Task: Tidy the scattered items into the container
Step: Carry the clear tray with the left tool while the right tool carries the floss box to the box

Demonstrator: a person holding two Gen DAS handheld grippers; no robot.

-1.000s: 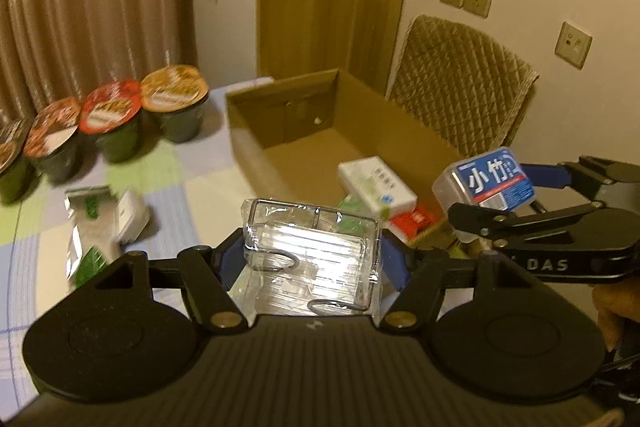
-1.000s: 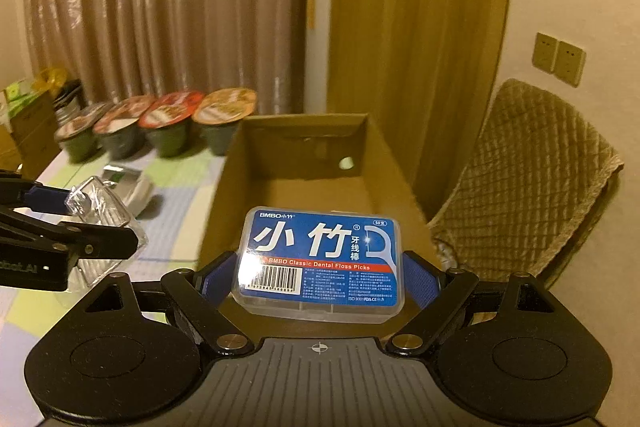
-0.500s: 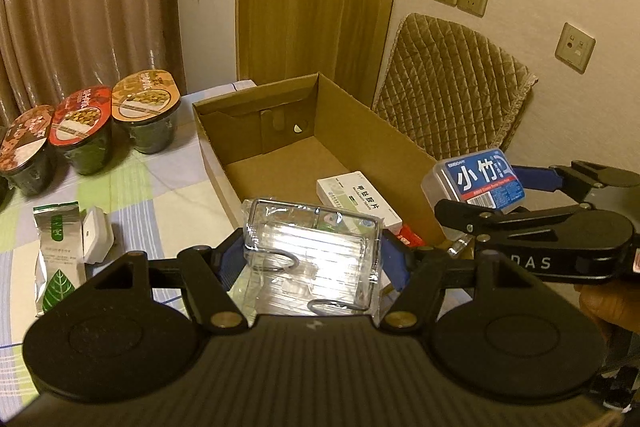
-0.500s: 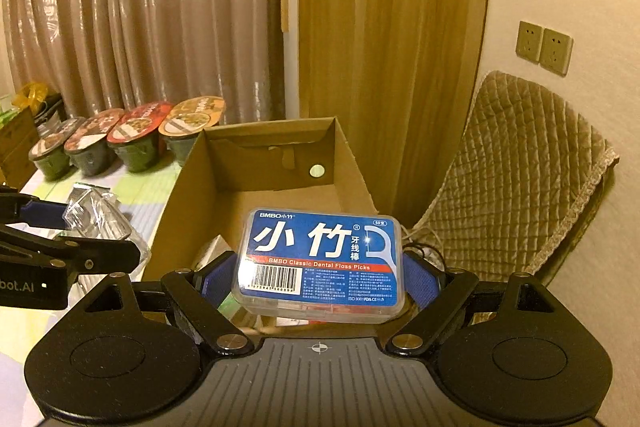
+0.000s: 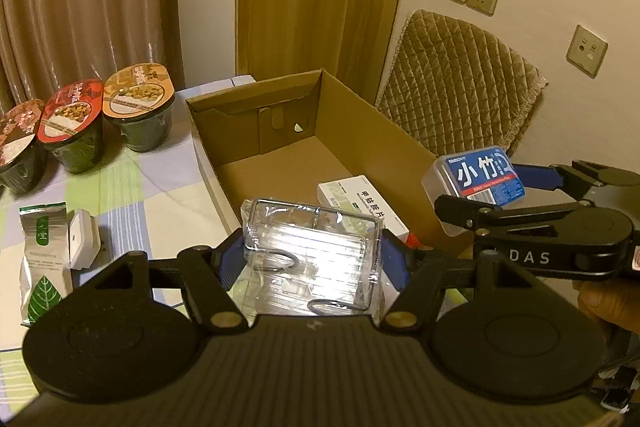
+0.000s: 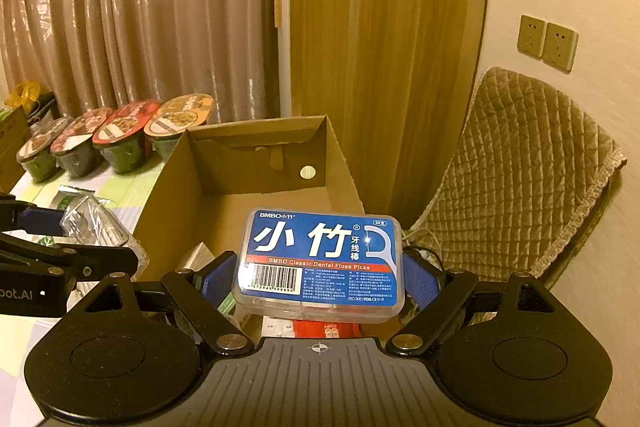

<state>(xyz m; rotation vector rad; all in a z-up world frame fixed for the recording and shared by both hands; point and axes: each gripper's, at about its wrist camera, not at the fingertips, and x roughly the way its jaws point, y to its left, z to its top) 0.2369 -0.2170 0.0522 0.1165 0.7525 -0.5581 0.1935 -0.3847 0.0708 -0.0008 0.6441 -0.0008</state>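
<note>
My left gripper (image 5: 314,261) is shut on a clear plastic box (image 5: 312,255) with metal hooks inside, held above the near left wall of the open cardboard box (image 5: 404,143). My right gripper (image 6: 322,277) is shut on a blue-labelled dental floss pick box (image 6: 322,259), held over the cardboard box (image 6: 340,155) near its right wall. Seen from the left wrist, that floss box (image 5: 476,173) hangs at the right. A white medicine carton (image 5: 360,197) and a red item (image 6: 326,329) lie inside the cardboard box.
Three instant noodle bowls (image 5: 140,107) stand in a row at the back left of the checked tablecloth (image 5: 140,187). A silver tea pouch (image 5: 42,251) and a small white item (image 5: 82,241) lie at the left. A quilted chair (image 5: 456,83) stands behind the box, by the wall.
Both grippers have risen and drawn back with their loads, so more of the cardboard box's inside shows. Neither grip has changed.
</note>
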